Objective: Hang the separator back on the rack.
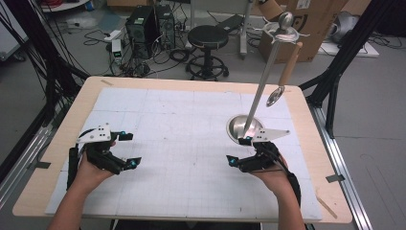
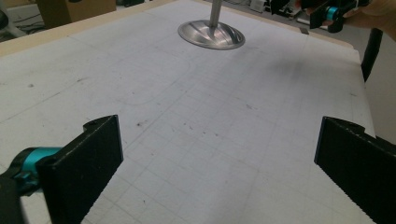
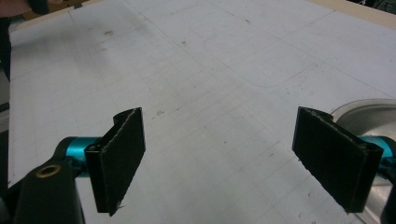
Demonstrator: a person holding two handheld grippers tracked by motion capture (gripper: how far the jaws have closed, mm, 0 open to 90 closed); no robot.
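Both grippers are released, holding nothing. The stand's base [image 1: 244, 127] sits just beyond the right gripper [image 1: 239, 151]. The left gripper [image 1: 130, 149] is well apart from it.

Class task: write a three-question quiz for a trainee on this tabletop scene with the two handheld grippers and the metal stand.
1. True or false: the left gripper grips the metal stand.
2. What hangs from the stand's top hook? A) spoon B) whisk C) cup
3. Which gripper is nearer the stand's round base?

Key:
1. False; its jaws are open over the white mat.
2. A, a wooden-handled spoon.
3. The right gripper.
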